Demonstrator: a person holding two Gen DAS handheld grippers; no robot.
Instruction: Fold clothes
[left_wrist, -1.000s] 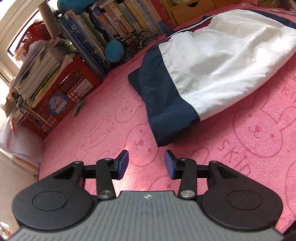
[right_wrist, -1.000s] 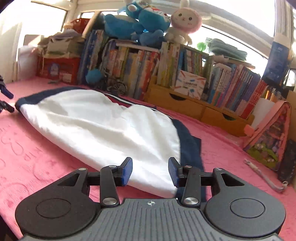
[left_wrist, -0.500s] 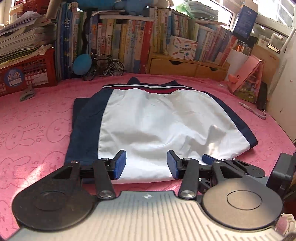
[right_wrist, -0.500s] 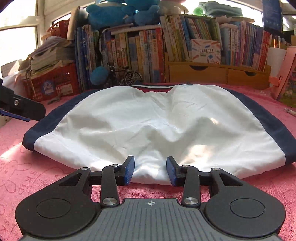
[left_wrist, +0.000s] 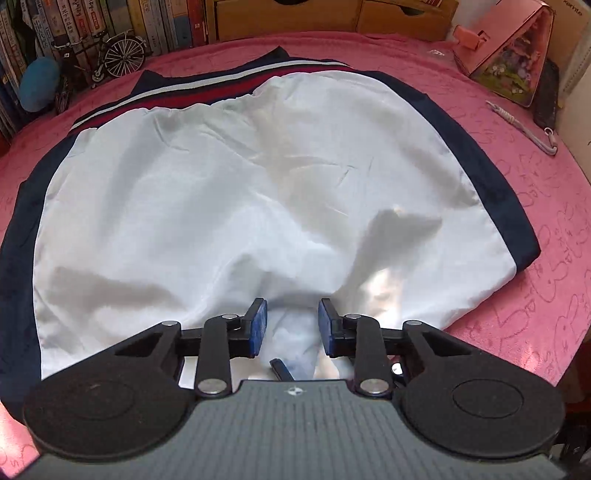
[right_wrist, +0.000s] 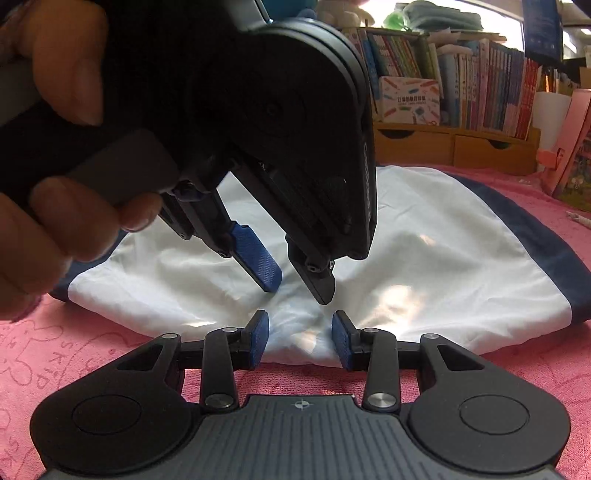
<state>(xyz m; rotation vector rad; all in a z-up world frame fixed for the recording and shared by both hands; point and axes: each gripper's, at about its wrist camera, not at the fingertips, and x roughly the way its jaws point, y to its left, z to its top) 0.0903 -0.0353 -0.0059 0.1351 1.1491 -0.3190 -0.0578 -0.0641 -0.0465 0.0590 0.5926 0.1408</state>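
Note:
A white garment (left_wrist: 229, 192) with navy side bands and a red-and-white striped band lies flat on the pink cloth; it also shows in the right wrist view (right_wrist: 443, 251). My left gripper (left_wrist: 291, 321) is open, tilted down over the near middle edge of the white fabric. In the right wrist view it (right_wrist: 299, 284) hangs just above the fabric, held by a hand. My right gripper (right_wrist: 300, 338) is open, low at the same near edge, straddling a small ridge of white fabric.
A pink rabbit-print cloth (left_wrist: 535, 295) covers the table. Books, wooden drawers (right_wrist: 443, 144) and a model bicycle (left_wrist: 110, 55) line the back. A pink triangular case (left_wrist: 517, 48) and a white cord (left_wrist: 521, 129) lie at the right.
My left gripper has swung from the left end of the garment to its near middle edge and tilted down. My right gripper has moved left to the same spot. Both grippers stay open.

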